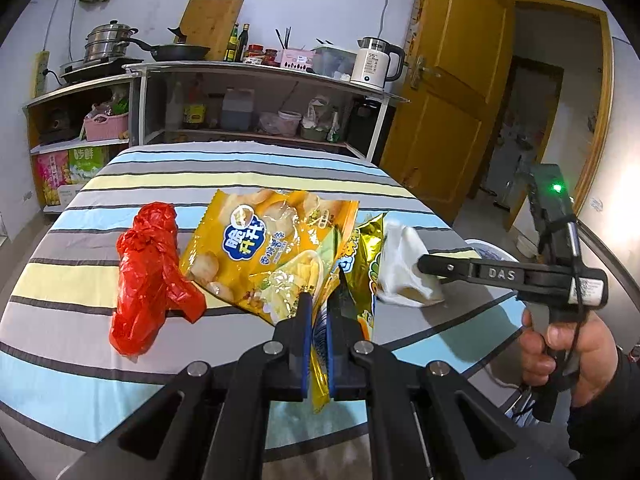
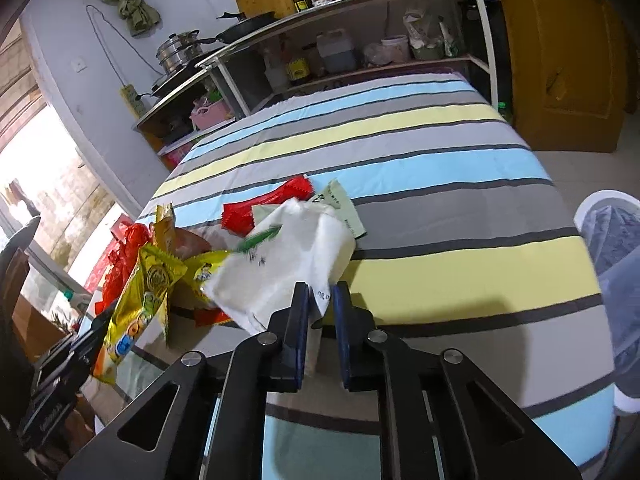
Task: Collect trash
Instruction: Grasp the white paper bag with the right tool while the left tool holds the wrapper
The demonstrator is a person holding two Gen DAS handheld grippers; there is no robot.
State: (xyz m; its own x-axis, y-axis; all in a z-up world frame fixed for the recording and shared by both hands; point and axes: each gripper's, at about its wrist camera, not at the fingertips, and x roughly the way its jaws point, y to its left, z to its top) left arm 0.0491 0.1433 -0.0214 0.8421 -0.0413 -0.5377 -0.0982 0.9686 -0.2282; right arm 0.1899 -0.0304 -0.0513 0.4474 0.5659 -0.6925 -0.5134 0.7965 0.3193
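- The left gripper [image 1: 320, 312] has its jaws closed narrow on the yellow snack bags: the foil edge of the gold snack bag [image 1: 362, 264] runs up between the blue pads, with the large yellow chip bag [image 1: 264, 248] right against it; whether both are pinched I cannot tell.
- The right gripper [image 2: 322, 300] has its jaws drawn in close around a corner of the white wrapper [image 2: 288, 256]. In the right wrist view a slim gap shows between the pads and the plastic, so the grip looks just made or nearly made, not certain.
- In the left wrist view the same right gripper reaches in from the side, a hand [image 1: 560, 344] on its handle, tips at the white wrapper.
- Still lying on the striped tabletop [image 2: 440, 160]: a crumpled red plastic bag [image 1: 148, 276] beside the chip bag, a flat red wrapper [image 2: 264, 204] and a pale green paper slip [image 2: 344, 208] behind the white wrapper.
- A lined bin [image 2: 612, 224] stands off the right edge of the tabletop.
- Step in hand, as I judge it: picking up, both grippers loaded or loading.
- Next move calls for a firm pinch on the slippery white plastic, then lifting it clear and carrying it to the bin without dragging the loose pieces off.
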